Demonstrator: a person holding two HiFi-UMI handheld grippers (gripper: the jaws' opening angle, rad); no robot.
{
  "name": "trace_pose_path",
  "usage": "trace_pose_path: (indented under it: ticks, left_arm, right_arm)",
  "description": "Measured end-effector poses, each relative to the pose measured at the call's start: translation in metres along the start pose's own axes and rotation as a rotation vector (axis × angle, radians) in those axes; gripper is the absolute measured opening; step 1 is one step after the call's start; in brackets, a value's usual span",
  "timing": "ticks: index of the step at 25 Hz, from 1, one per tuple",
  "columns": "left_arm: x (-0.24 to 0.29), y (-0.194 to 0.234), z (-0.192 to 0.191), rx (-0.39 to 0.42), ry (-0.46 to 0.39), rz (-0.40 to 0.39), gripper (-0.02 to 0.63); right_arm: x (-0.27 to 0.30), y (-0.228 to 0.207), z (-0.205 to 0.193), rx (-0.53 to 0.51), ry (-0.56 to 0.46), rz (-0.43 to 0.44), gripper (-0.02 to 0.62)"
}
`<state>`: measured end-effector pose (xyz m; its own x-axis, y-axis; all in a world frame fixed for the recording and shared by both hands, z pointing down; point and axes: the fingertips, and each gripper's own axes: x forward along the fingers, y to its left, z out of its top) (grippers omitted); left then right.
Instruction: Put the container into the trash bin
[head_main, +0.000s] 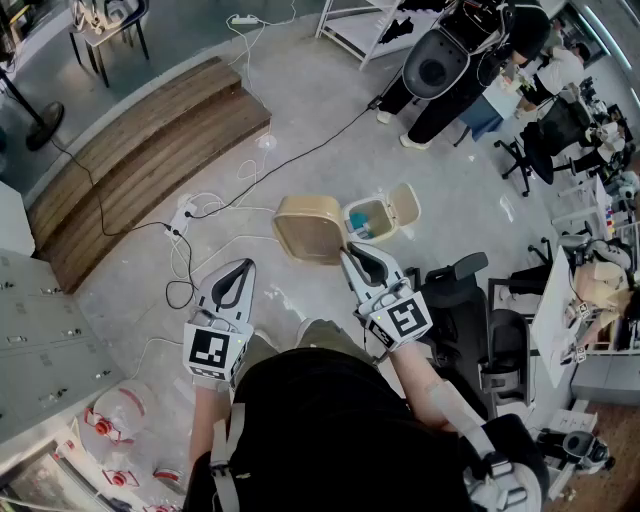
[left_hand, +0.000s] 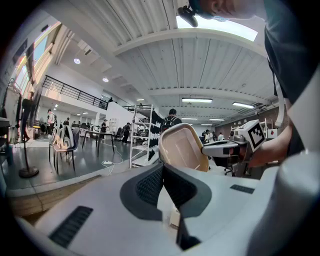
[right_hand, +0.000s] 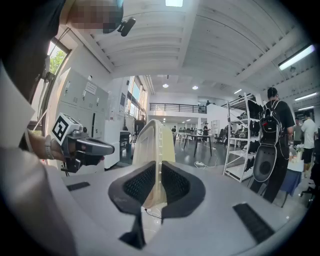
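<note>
My right gripper is shut on the rim of a beige plastic container, which it holds up on edge above the floor. In the right gripper view the container stands upright, its thin rim pinched between the dark pads. A small white trash bin stands on the floor just right of the container, its beige lid flipped open. My left gripper hangs lower left of the container, shut on nothing. From the left gripper view the container shows ahead, past the left gripper.
A wooden platform lies at the left, with white and black cables trailing over the concrete floor. A black office chair stands right of my right arm. Grey lockers sit at the lower left. People stand at the top right.
</note>
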<state>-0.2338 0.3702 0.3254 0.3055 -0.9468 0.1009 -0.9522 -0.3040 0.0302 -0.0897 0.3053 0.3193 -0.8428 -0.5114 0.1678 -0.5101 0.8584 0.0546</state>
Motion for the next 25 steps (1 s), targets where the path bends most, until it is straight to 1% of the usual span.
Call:
trace_pose_path:
  ticks: [7,12,19,25]
  left_arm:
    - [0.027,-0.038,0.007,0.011,0.026,0.004,0.008]
    - [0.051,-0.061,0.016,0.018,0.028,0.004,0.008]
    - [0.08,-0.094,0.01,0.013,0.055,0.017,0.008]
    - [0.106,-0.122,0.004,0.01,0.082,0.003,0.008]
  right_arm:
    - [-0.027,-0.032,0.005,-0.015,-0.023,0.009,0.049]
    - [-0.049,-0.059,0.002,0.014,-0.054,0.015,0.049]
    - [-0.084,-0.098,-0.009,0.039,-0.087,-0.016,0.049]
    - [-0.107,-0.126,-0.021,0.043,-0.1,-0.039,0.049]
